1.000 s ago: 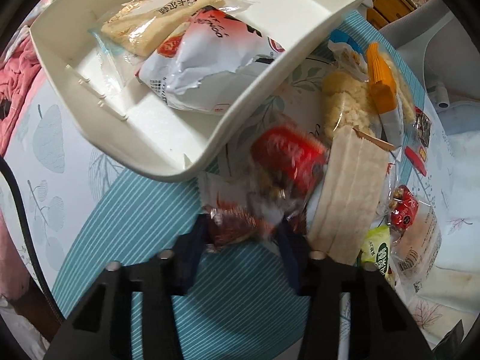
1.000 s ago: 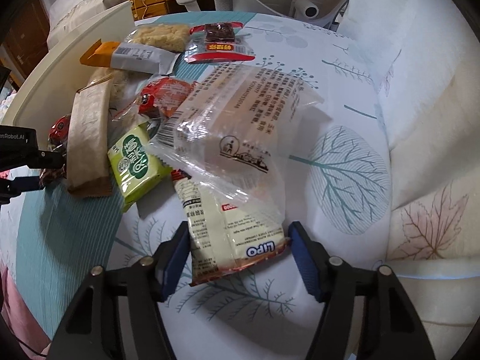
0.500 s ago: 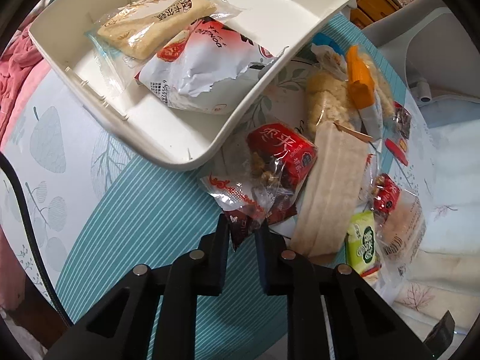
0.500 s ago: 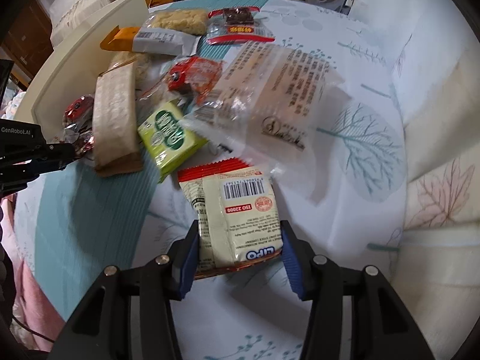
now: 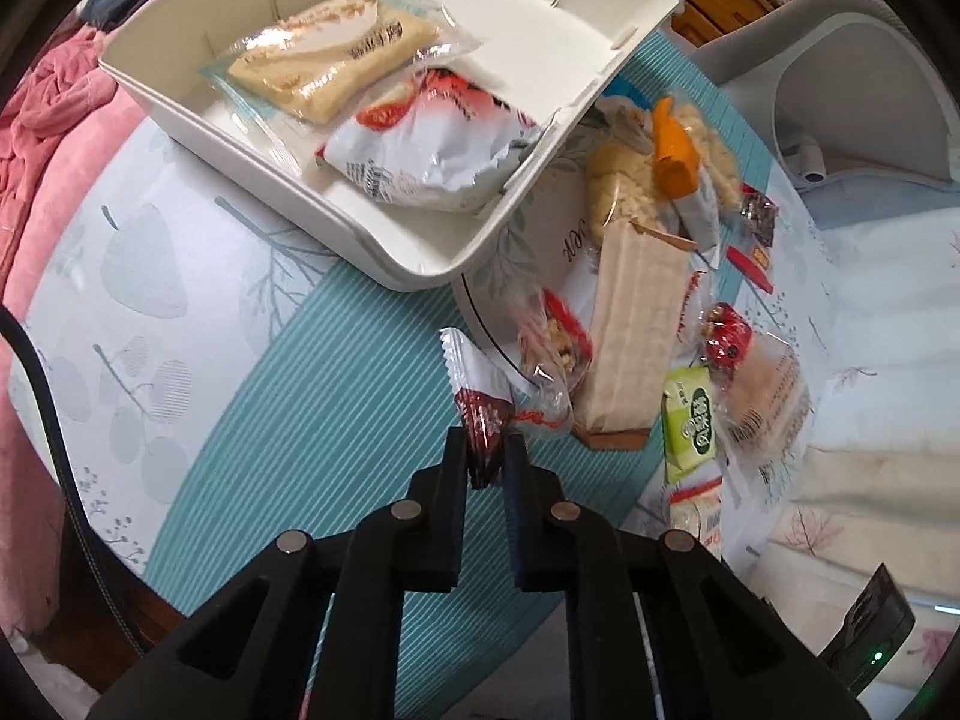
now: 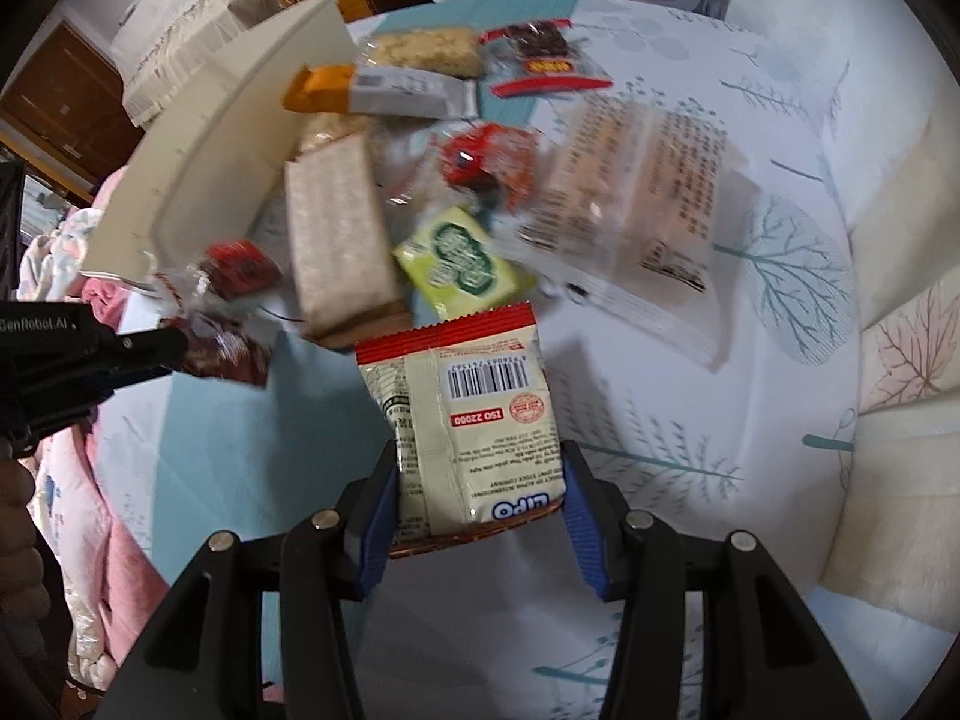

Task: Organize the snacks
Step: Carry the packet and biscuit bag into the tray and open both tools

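Note:
My left gripper (image 5: pixel 485 461) is shut on a small dark red snack packet (image 5: pixel 480 414), lifted above the teal striped cloth. The same packet (image 6: pixel 225 354) shows at the left gripper's tip in the right wrist view. My right gripper (image 6: pixel 480 492) is shut on a cream LIPO biscuit packet (image 6: pixel 468 420) with a red top edge, raised off the cloth. A white tray (image 5: pixel 198 96) at the upper left holds a yellow cracker pack (image 5: pixel 336 69) and a white bag (image 5: pixel 432 150). Loose snacks lie in a pile: a brown paper pack (image 5: pixel 630 336), a green packet (image 5: pixel 693 423), a clear bag (image 6: pixel 642 204).
An orange-tipped packet (image 5: pixel 675 156) and pale puffed snacks (image 5: pixel 615 192) lie behind the pile. A red packet (image 6: pixel 540 60) sits at the far edge. A grey chair (image 5: pixel 852 60) stands past the table. Pink fabric (image 5: pixel 48 114) lies left. A hand (image 6: pixel 18 534) grips the left tool.
The left jaws closed on the dark red packet and lifted it from the pile. The right jaws closed on the LIPO packet, pulled it from under the clear bag and raised it.

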The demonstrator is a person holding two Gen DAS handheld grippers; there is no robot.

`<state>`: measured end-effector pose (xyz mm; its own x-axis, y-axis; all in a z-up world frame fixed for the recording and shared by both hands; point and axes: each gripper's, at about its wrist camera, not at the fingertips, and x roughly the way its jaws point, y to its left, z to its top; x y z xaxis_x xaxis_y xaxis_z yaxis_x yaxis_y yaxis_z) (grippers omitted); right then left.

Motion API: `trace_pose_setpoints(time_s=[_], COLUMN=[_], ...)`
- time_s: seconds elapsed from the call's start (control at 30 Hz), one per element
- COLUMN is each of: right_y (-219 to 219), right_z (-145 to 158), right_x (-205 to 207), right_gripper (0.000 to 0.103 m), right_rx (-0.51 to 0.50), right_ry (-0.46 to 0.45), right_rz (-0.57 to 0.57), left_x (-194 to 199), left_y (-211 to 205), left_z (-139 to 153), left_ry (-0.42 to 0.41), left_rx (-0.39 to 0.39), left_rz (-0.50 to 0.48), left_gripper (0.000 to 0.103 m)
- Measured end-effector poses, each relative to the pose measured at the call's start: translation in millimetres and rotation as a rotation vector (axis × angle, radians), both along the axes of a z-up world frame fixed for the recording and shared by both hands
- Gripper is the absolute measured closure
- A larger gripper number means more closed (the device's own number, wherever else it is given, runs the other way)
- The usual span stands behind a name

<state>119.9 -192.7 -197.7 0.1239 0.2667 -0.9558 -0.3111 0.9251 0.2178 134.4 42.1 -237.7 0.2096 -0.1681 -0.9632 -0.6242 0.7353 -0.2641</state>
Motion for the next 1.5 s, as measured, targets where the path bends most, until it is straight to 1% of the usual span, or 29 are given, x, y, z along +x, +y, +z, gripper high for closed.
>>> trace_pose_setpoints(time_s=[0.17, 0.4, 0.6, 0.77, 0.97, 1.27, 1.5], right_y=[15.8, 36.1, 61.3, 84.4, 119.9, 174.8, 214.9], right_z=[19.7, 54.5, 80.9, 101.2, 121.8, 136.8, 140.9], right_x=[-0.3, -3.5, -4.2, -4.8, 0.1, 4.8, 8.0], right_gripper=[0.053, 0.053, 0.053, 0.053, 0.053, 0.053, 0.053], right_rx=[0.04, 0.094, 0.126, 0.148, 0.17, 0.177, 0.172], right_ry=[-0.025, -0.079, -0.116, -0.142, -0.178, -0.222, -0.25], right_rz=[0.011, 0.033, 0.049, 0.045, 0.036, -0.007, -0.063], left_x=[-6.0, -17.9, -19.2, -15.7, -5.3, 12.3, 22.9], left_y=[7.5, 26.2, 44.1, 65.8, 94.2, 142.5, 174.0], left_z=[20.6, 59.3, 91.0, 119.3, 146.2, 168.5, 171.8], left_ry=[-0.02, -0.085, -0.126, -0.166, -0.213, -0.288, -0.344], left_rx=[-0.009, -0.013, -0.021, 0.004, 0.052, 0.109, 0.14], left_rz=[-0.016, -0.029, -0.059, -0.106, -0.159, -0.255, -0.342], left_gripper=[0.096, 0.098, 0.098, 0.098, 0.098, 0.098, 0.098])
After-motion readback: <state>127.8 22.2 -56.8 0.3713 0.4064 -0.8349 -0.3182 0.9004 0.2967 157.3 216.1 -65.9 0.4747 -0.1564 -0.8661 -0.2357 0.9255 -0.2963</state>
